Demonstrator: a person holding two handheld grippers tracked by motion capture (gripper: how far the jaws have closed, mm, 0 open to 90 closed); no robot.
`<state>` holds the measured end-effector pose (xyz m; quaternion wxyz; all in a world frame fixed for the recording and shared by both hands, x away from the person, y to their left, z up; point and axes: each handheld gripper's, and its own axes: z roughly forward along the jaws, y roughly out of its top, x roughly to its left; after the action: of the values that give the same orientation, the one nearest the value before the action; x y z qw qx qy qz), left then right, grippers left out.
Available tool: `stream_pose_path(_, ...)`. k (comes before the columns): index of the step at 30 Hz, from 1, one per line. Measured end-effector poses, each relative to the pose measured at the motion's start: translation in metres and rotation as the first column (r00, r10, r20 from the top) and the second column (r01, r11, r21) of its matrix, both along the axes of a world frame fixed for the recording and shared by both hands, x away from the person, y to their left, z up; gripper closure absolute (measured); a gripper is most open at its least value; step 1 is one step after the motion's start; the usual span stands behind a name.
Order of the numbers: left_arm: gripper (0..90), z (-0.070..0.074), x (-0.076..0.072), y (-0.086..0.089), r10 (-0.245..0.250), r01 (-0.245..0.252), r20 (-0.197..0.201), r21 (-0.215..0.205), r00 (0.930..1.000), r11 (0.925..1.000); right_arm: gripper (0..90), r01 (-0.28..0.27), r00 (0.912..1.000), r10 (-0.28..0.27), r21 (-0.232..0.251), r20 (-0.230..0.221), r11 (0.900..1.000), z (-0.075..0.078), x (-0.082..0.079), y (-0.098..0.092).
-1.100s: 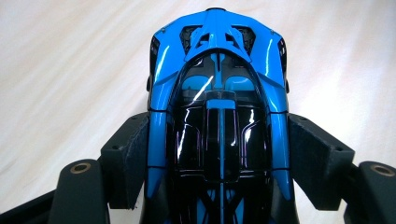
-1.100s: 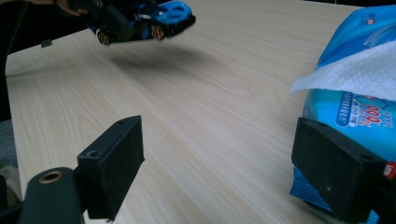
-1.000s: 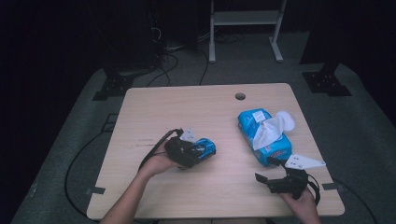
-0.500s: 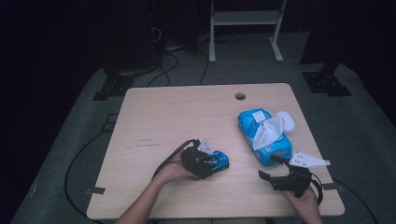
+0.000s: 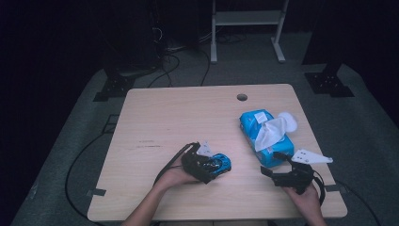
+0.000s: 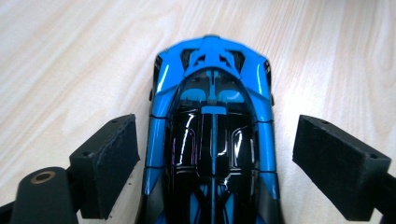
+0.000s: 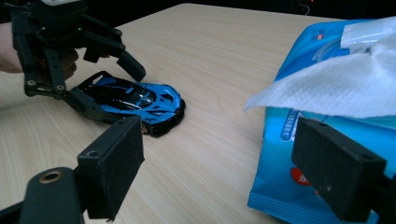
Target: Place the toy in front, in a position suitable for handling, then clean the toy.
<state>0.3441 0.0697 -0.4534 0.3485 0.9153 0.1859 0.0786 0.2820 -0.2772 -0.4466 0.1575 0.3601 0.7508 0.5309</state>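
A blue and black toy car (image 5: pixel 221 163) stands on its wheels on the wooden table (image 5: pixel 188 117), near the front edge. My left gripper (image 5: pixel 211 166) straddles it from behind. In the left gripper view the car (image 6: pixel 212 140) lies between the two pads, with a gap on each side. The jaws have just been opening around it, and the gripper is open. In the right gripper view the car (image 7: pixel 135 100) sits under the left gripper (image 7: pixel 123 95). My right gripper (image 5: pixel 273 169) rests open at the front right with nothing between its pads (image 7: pixel 112 163).
A blue pack of wet wipes (image 5: pixel 256 122) lies right of the car, with a white wipe (image 5: pixel 275 127) pulled out of its top. The pack (image 7: pixel 303 135) is close in front of the right gripper. A cable hole (image 5: pixel 242 97) sits near the table's far edge.
My left gripper carried the car to the right and toward the front edge, lowered it onto the table, and its jaws spread off the car. The right gripper stayed put.
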Motion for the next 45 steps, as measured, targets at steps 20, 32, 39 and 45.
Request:
stream_pose_path(20, 5.2, 0.013, -0.017, 0.06, 0.108, -0.101, 0.045, -0.128, 0.9932, 0.9866, 15.8, 0.065, 0.9971, -0.063, -0.03, 0.042, 0.997, 0.036, 0.053, -0.011)
stream_pose_path(32, 3.0, 0.004, -0.023, 0.075, 0.142, -0.124, 0.087, -0.192, 0.986, 0.9735, 19.0, 0.162, 0.9815, -0.153, -0.071, 0.115, 0.984, 0.023, 0.054, -0.011)
stream_pose_path(39, 2.0, 0.002, -0.024, 0.071, 0.158, -0.141, 0.077, -0.184, 0.9845, 0.9726, 19.8, 0.181, 0.9793, -0.166, -0.132, 0.115, 0.975, 0.018, 0.059, -0.013)
stream_pose_path(45, 2.0, 0.0, -0.025, 0.067, 0.131, -0.117, 0.086, -0.15, 0.9876, 0.9817, 21.3, 0.176, 0.9789, -0.157, -0.155, 0.131, 0.972, 0.018, 0.06, -0.01)
